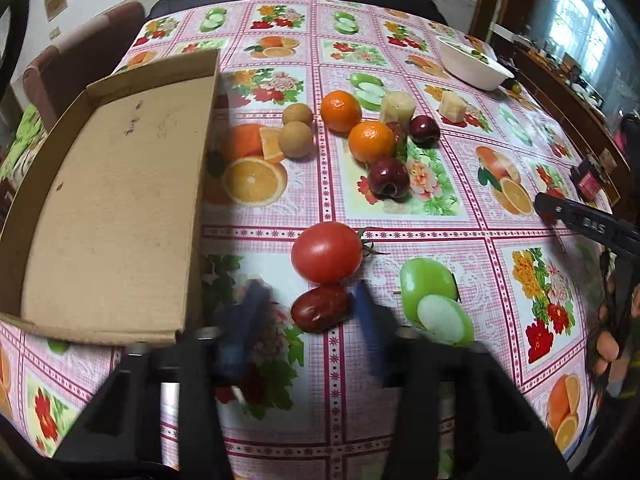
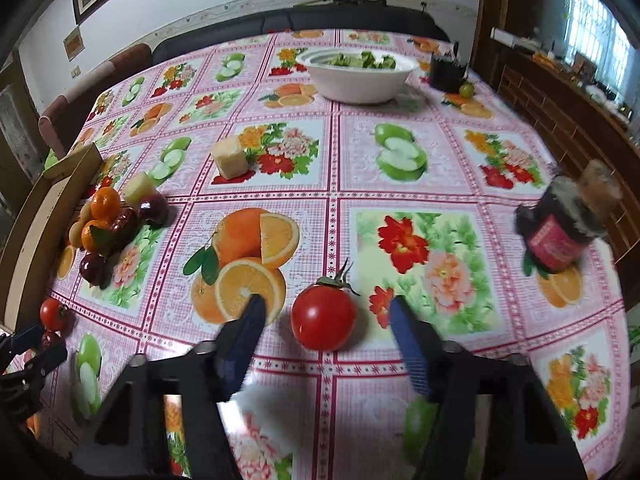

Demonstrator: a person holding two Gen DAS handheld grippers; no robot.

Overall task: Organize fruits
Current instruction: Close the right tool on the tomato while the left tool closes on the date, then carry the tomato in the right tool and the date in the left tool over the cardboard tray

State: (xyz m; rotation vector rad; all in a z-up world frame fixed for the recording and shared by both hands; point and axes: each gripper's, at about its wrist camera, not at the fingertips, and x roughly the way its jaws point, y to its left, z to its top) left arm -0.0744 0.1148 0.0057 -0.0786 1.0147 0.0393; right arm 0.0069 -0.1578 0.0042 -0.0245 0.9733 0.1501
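Tomato (image 2: 323, 317) between right gripper (image 2: 326, 320) fingers

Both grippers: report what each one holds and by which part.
Nothing is held. The left gripper is open around a dark red fruit, fingers apart from it. The right gripper is open around a tomato, not touching.

Left gripper (image 1: 308, 304) open around dark red fruit (image 1: 321, 307), tomato (image 1: 327, 253) touching it ahead | cardboard tray (image 1: 112, 208) walls off left | fruit cluster (image 1: 360, 136) crowds farther ahead | right gripper (image 2: 324, 320) straddles 1 tomato (image 2: 323, 317), bare cloth beyond | jar (image 2: 560, 232) stands right
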